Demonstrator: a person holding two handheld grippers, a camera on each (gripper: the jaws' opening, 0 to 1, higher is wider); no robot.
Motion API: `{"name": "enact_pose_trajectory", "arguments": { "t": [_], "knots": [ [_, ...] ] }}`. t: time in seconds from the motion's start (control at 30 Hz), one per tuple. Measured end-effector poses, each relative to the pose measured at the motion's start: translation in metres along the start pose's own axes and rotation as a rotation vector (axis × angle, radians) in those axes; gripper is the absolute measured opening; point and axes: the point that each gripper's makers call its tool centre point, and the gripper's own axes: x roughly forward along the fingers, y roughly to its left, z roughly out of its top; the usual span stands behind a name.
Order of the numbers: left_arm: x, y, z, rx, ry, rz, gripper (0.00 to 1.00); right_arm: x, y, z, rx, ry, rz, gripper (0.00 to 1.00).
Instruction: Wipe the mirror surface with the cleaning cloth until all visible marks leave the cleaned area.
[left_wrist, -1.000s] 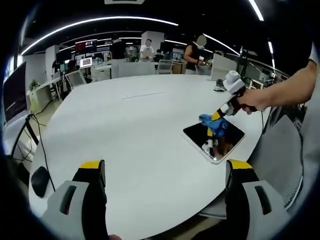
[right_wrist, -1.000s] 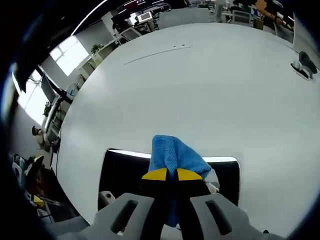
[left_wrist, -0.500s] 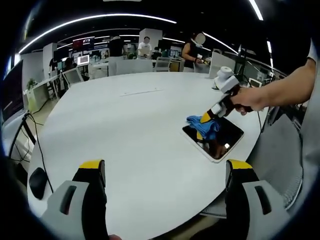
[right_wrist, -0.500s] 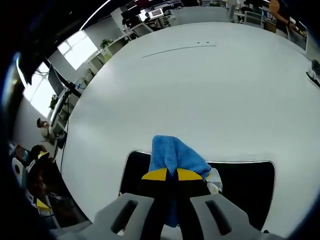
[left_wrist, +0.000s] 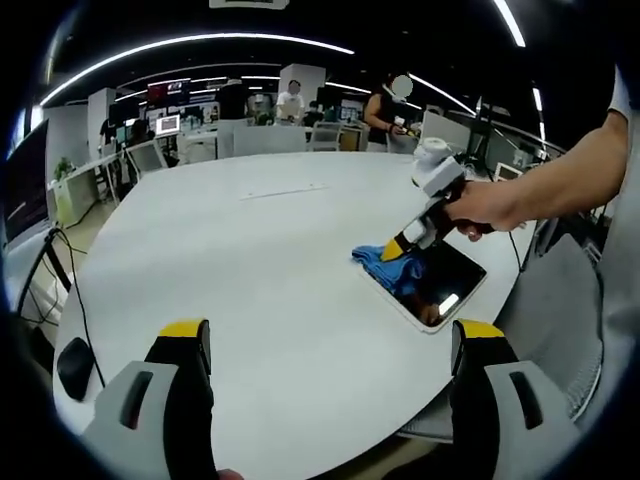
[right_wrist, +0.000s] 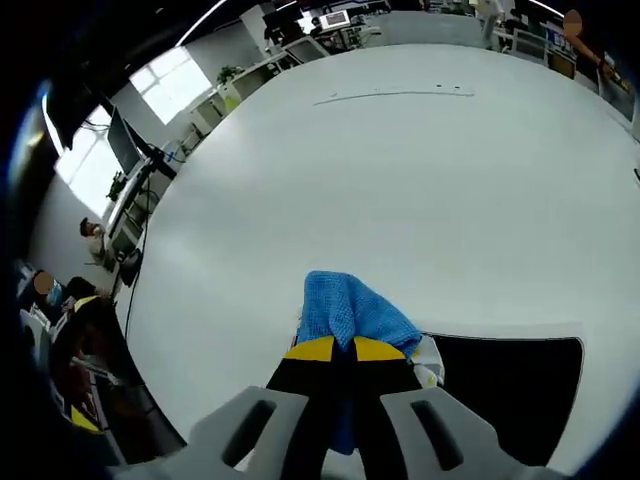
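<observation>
Wiping looks midway: your right gripper (right_wrist: 335, 349) pinches the blue cloth (right_wrist: 350, 311) at the mirror (left_wrist: 432, 280) edge; left gripper (left_wrist: 325, 345) spread.

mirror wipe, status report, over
Right gripper shut on the blue cloth, pressing it at the mirror's edge. Left gripper open, hovering over the table. Nothing in the way.

Left gripper (left_wrist: 325, 345) with grey jaws, black insides, yellow tips, right gripper (right_wrist: 335, 349) the same colours
</observation>
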Motion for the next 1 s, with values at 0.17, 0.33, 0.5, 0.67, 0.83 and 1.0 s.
{"name": "enact_pose_trajectory", "arguments": {
  "t": [0.17,0.33,0.5,0.67,0.83,1.0],
  "knots": [
    [0.001,0.001,0.002,0.0,-0.006,0.001,0.99,0.001,0.004,0.0,0.002,0.007,-0.001,0.0],
    [0.002,-0.001,0.004,0.006,-0.006,-0.001,0.99,0.001,0.004,-0.001,-0.006,0.001,-0.001,0.0],
    [0.001,0.0,0.005,0.012,-0.006,0.001,0.99,-0.002,0.004,-0.005,0.002,0.008,-0.003,0.0],
    [-0.001,0.001,0.004,0.012,-0.001,0.01,0.99,-0.005,0.006,-0.012,-0.013,0.015,0.006,0.0],
    [-0.001,-0.002,0.006,0.01,-0.009,0.013,0.99,-0.006,0.006,-0.016,-0.007,0.016,0.006,0.0],
    [-0.001,-0.005,0.007,0.015,-0.011,0.009,0.99,-0.008,0.007,-0.021,-0.013,0.018,0.01,0.0]
  ]
}}
